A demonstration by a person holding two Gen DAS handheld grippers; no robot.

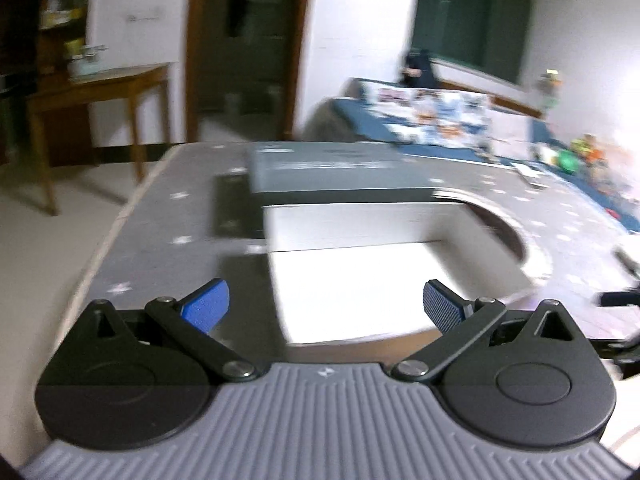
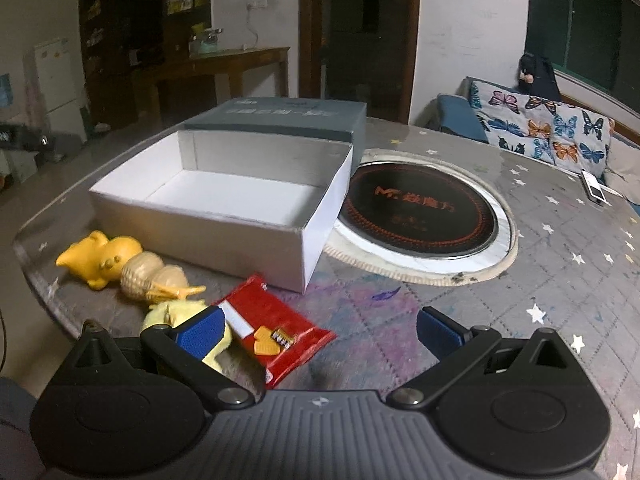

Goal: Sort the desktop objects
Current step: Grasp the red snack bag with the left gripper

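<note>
Toys & red packet on tabletop just in front of open white box, box looking bare inside; both grippers, L & R, wide open w/ 0 held; if packing into box, approach packet flat, pinch by edge.

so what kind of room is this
Most likely a home living or dining room: a round table with a built-in cooktop, a sofa with butterfly cushions, and a fridge by the wall.
</note>
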